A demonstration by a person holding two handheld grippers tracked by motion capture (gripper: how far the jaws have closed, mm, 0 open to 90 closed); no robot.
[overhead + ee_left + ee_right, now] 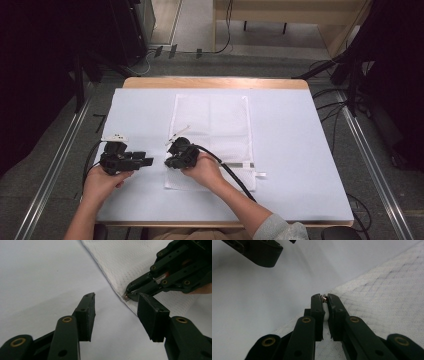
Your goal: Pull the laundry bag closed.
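Right gripper [325,298], jaws pinched together on a small metal zipper pull [323,298] at the left edge of the white mesh laundry bag [210,120]. Left gripper [116,306], jaws apart with nothing between them, hovers just beside that same edge over the bare white table cover [290,150]. Bag lies flat at the centre of the table, its far edge near the table's far side.

The left gripper [148,161] rests low in the left hand [102,181] with its jaws apart and empty, pointing toward the right gripper [168,162], whose jaws are pinched together in the right hand [205,171].
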